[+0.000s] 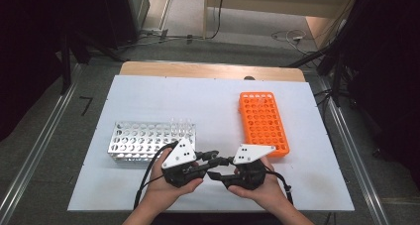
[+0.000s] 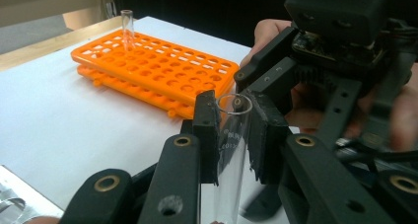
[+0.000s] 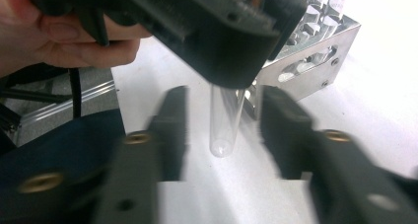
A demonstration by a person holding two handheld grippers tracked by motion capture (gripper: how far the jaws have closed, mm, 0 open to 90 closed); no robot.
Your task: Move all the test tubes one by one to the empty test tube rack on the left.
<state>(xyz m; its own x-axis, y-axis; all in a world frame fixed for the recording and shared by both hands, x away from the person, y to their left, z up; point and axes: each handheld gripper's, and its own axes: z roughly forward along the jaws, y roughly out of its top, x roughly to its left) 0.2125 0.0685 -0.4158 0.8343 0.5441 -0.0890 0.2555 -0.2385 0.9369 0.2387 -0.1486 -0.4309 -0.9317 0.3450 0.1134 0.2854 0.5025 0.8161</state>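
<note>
A clear glass test tube (image 2: 231,150) is gripped upright near its rim by the left tongs (image 2: 235,135), above the tabletop (image 1: 208,103). The right tongs (image 3: 224,130) are spread around its lower end, not touching. Being light, slick and breakable, it is best taken mid-length. One tube (image 2: 127,29) is held in the orange rack (image 2: 162,68); several stand in the metal rack (image 1: 148,140).

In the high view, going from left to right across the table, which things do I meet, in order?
Metal test tube rack → left gripper, shut on a glass test tube → right gripper, jaws open → orange test tube rack, with one tube standing in it.
</note>
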